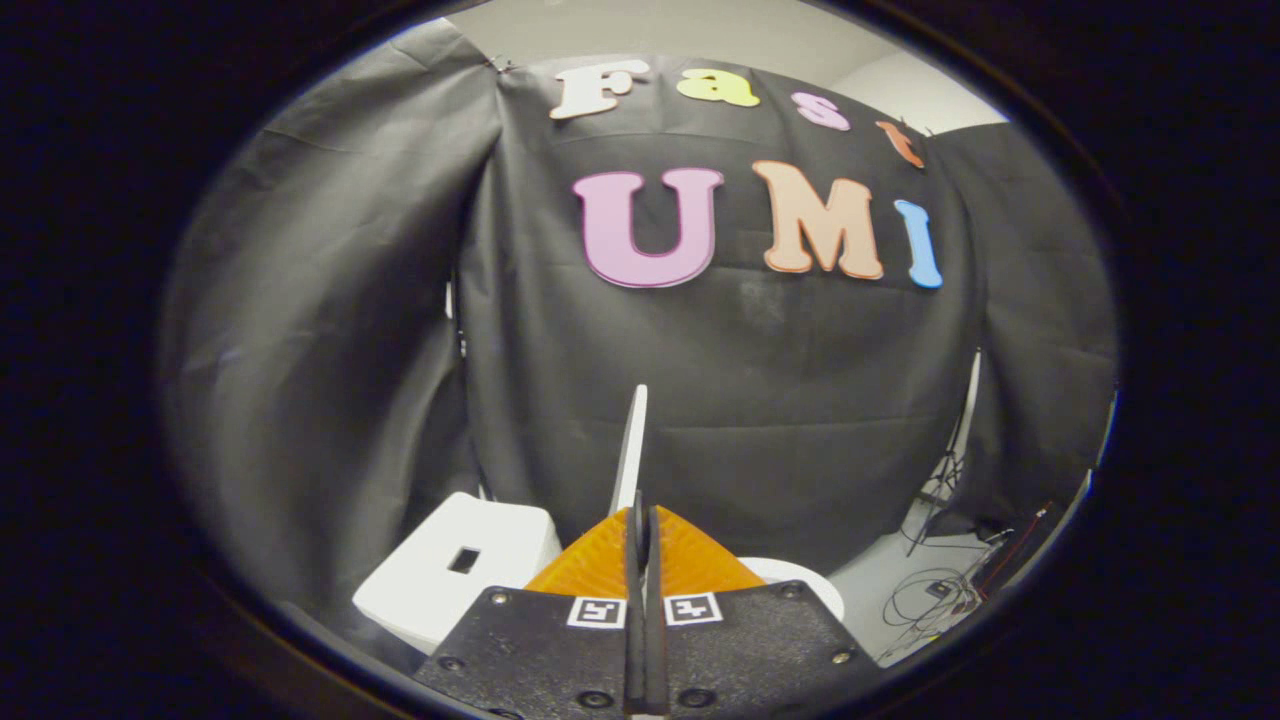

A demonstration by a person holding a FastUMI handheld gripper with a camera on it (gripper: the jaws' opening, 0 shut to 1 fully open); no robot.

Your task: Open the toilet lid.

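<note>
One toilet lid [630,450] is standing raised on edge right ahead of my gripper [643,520], showing as a thin white blade that is rising from between my fingertips and leaning a little to the right at its top. My two fingers [590,565] are pressing together on its lower edge, one on each side, with only the thickness of the lid keeping them apart, so the gripper is drawn narrow and is clamping the lid. Two small square markers [645,610] are sitting on the gripper body just behind the fingers, one on each half.

To the left of the lid and just beyond my left finger, the white toilet tank [450,575] is lying low, with a small dark rectangular opening in its top face. On the other side, just past my right finger, a curved piece of the white toilet seat [800,580] is peeking out, lying flat below the raised lid.

Beyond the toilet, black cloth [800,400] is hanging as the booth's wall, draped in folds around the back and both sides. Farther to the right, on the pale floor [880,590], loose cables [935,595] are lying in coils near the foot of a thin stand [945,480] that is propping up the cloth.
</note>
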